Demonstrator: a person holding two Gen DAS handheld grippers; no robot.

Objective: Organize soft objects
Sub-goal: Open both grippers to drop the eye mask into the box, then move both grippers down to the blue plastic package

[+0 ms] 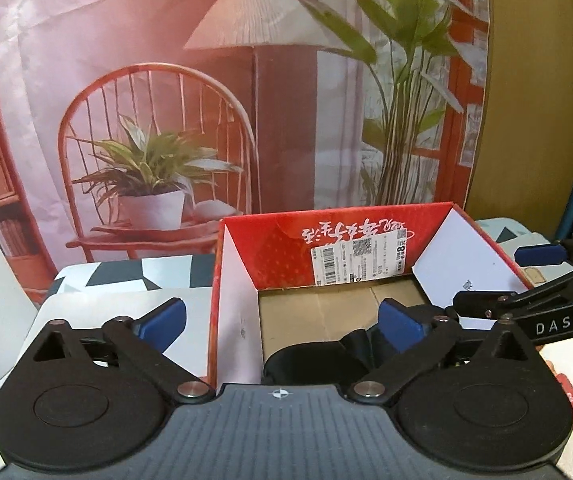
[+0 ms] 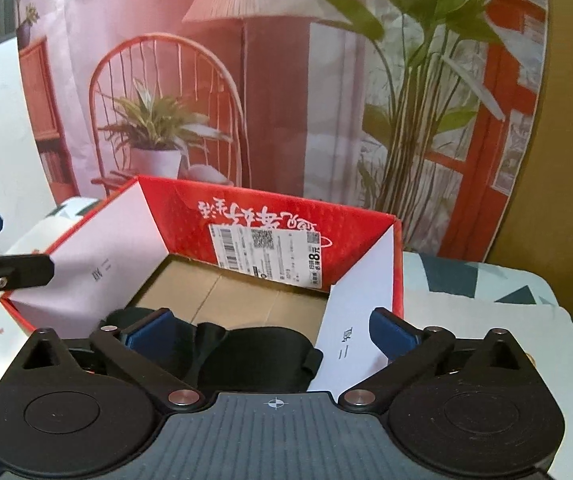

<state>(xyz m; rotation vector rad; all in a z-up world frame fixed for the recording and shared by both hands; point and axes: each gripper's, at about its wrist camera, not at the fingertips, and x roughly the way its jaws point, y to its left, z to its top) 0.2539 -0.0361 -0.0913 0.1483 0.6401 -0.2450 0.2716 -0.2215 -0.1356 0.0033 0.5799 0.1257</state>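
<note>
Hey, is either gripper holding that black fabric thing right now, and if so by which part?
Nothing is held. The left gripper and right gripper are both open; the black fabric item lies loose in the red box.

Red box (image 2: 270, 216) w/ white flaps, black cloth (image 2: 254, 356), blue claw pads (image 1: 400, 326).

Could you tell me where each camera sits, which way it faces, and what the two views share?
Left wrist: on the left gripper, looking forward and down into the red box; its own open fingers show, the right gripper at right.
Right wrist: on the right gripper, facing the same box, fingers open.
Shared: box, black soft item, printed backdrop.
</note>
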